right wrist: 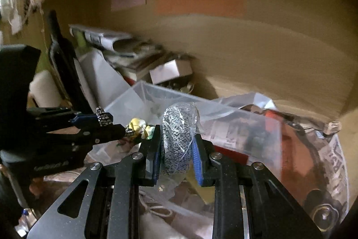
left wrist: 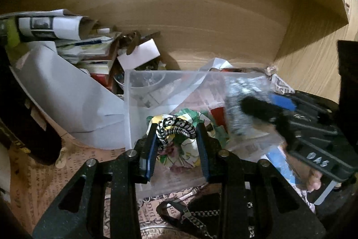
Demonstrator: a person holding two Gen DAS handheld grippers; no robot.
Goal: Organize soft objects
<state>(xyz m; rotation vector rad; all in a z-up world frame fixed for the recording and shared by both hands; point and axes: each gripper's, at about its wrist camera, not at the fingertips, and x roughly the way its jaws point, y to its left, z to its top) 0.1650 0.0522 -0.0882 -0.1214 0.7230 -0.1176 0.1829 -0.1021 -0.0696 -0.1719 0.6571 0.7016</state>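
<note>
**Operator:** State the grip condition of both tools.

**Technician:** The left gripper has its fingers closed on a black-and-white braided cord together with a floral cloth. The right gripper has its fingers clamped on a speckled grey roll in thin film.

**Operator:** Location of each item?

**Technician:** Landmark: the clear plastic bin. Cord and cloth hang over its near-left corner. The roll is held just in front of its near wall.

**Operator:** Handling properties?

**Technician:** Judged light and compliant. The cloth is limp and drapes; expect it to sag and slip free if only the cord is pinched. The film wrap looks slick, and the roll probably compresses under load.

**Operator:** Recommended hold points?

**Technician:** Roll: across the flat faces, mid-body, as at present. Cloth: at the bunched knot under the cord, not at a loose edge.
</note>
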